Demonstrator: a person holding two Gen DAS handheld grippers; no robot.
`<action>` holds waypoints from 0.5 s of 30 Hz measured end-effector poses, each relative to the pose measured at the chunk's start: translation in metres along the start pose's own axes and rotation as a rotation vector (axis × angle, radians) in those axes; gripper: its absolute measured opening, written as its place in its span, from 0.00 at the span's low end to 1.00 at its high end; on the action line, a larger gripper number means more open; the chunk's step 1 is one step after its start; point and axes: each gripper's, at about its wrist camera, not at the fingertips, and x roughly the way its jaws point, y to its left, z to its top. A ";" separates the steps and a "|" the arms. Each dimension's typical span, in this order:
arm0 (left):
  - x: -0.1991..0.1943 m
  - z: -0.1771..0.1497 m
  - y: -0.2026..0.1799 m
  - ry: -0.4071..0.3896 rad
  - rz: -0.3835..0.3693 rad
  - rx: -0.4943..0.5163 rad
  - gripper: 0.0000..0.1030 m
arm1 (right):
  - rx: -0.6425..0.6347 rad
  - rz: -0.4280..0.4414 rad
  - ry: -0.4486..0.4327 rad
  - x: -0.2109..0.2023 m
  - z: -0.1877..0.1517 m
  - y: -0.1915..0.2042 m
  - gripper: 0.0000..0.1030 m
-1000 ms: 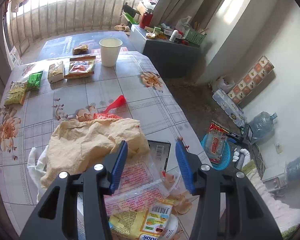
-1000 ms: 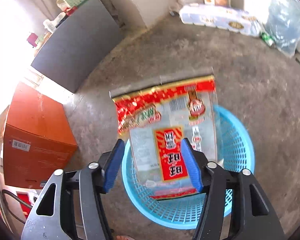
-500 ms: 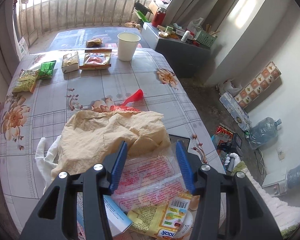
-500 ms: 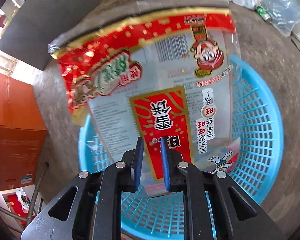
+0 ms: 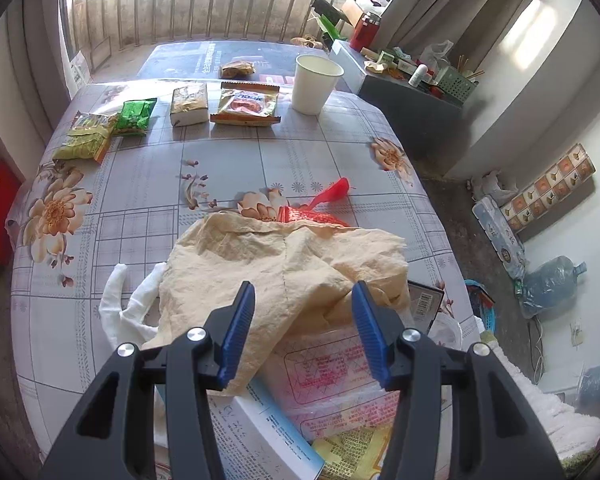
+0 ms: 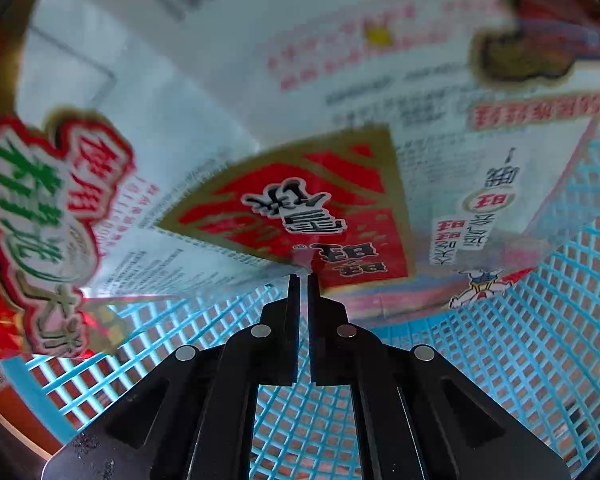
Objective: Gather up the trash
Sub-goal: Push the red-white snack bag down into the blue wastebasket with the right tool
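Observation:
My right gripper [image 6: 303,278] is shut on the lower edge of a red, gold and clear snack bag [image 6: 300,128], deep inside the blue mesh basket [image 6: 520,360]; the bag fills most of the right wrist view. My left gripper [image 5: 303,332] is open and empty, above a trash pile at the table's near edge: crumpled tan paper [image 5: 284,264], a clear printed wrapper [image 5: 332,372], a white box [image 5: 268,432], a red wrapper [image 5: 312,214]. The basket's rim [image 5: 480,300] shows on the floor to the right of the table.
At the far side of the floral tablecloth [image 5: 140,184] lie several snack packs [image 5: 248,104] and a white paper cup [image 5: 314,84]. A white cloth [image 5: 120,308] lies left of the pile. A grey cabinet [image 5: 412,100], water bottles [image 5: 548,284] and an orange box [image 6: 4,404] stand on the floor.
My right gripper closed on the snack bag and pushed down into the basket. My left gripper moved back and up over the trash pile, staying open.

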 end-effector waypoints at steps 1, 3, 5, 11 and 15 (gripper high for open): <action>0.000 0.000 0.001 0.002 0.002 -0.001 0.47 | 0.016 -0.019 0.027 0.005 0.004 -0.003 0.03; 0.001 0.000 0.005 0.004 0.004 -0.007 0.47 | 0.062 -0.026 0.088 0.016 0.008 -0.009 0.05; 0.001 0.000 0.008 0.008 0.006 -0.009 0.47 | 0.100 -0.013 0.121 0.022 0.010 -0.014 0.07; -0.004 -0.001 0.012 0.008 -0.004 -0.008 0.47 | 0.152 0.030 0.160 0.011 0.005 -0.017 0.32; -0.011 -0.005 0.014 -0.009 -0.028 -0.011 0.47 | 0.113 0.016 0.086 -0.021 -0.012 -0.011 0.46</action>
